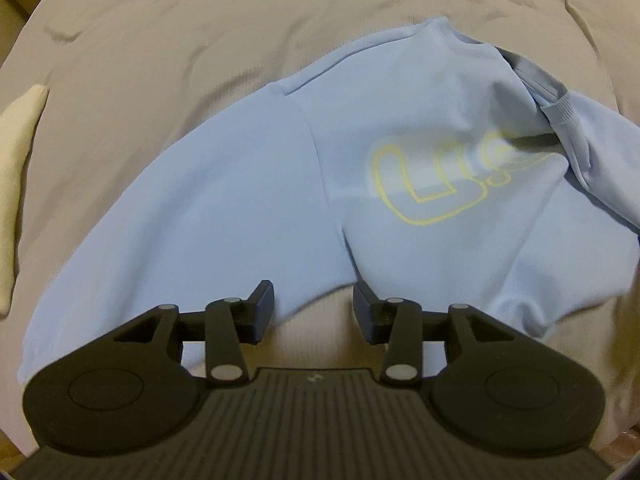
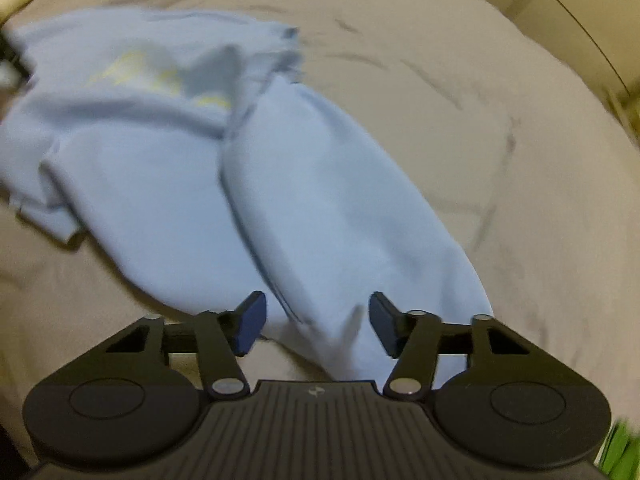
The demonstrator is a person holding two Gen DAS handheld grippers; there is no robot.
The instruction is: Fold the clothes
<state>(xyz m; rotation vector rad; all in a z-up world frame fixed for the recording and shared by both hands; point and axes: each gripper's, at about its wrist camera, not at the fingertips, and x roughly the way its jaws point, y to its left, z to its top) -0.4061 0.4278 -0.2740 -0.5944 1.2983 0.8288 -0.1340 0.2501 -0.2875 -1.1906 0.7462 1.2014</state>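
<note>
A light blue sweatshirt [image 1: 248, 184] with yellow outlined lettering [image 1: 440, 176] lies spread on a beige bed sheet [image 1: 160, 40]. My left gripper [image 1: 314, 308] is open and empty, its fingers just above the shirt's near edge between body and sleeve. One sleeve with a ribbed cuff [image 1: 560, 110] is folded over the chest at the right. In the right wrist view the same sweatshirt [image 2: 160, 168] is blurred, with a long sleeve [image 2: 340, 220] running toward me. My right gripper [image 2: 317, 322] is open, its jaws on either side of the sleeve's end, not closed on it.
A cream folded cloth [image 1: 16, 184] lies at the left edge of the bed. The wrinkled sheet [image 2: 480, 100] extends around the shirt. A pale wall or bed frame [image 2: 580, 8] shows at the far right, and something green [image 2: 620, 452] at the bottom right corner.
</note>
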